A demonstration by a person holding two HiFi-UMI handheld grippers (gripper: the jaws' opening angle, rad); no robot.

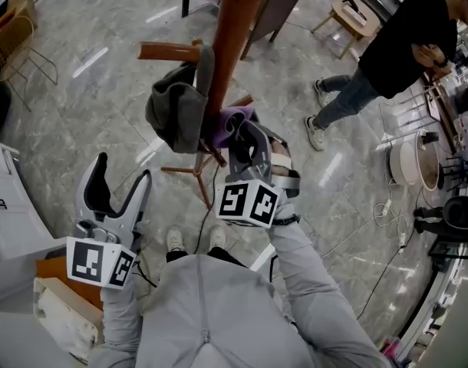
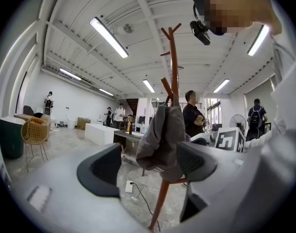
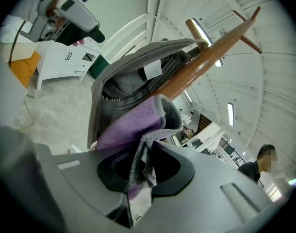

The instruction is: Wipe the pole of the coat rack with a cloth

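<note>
Against the brown pole [image 1: 235,29], the right gripper [image 3: 141,165] pinches a bunched purple cloth [image 3: 128,127]; the left gripper [image 1: 124,170] has jaws spread.

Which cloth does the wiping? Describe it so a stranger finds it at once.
Find the tall brown wooden pole. Beside the grey garment hung on it, the right gripper pinches a cloth. It alone is purple and fluffy.

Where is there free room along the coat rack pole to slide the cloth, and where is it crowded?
The pole is bare on its upper stretch, above the grey garment and the side peg. It is crowded lower down, where the garment hangs beside the purple cloth clamped in the right gripper. The marble floor left of the garment is open.
</note>
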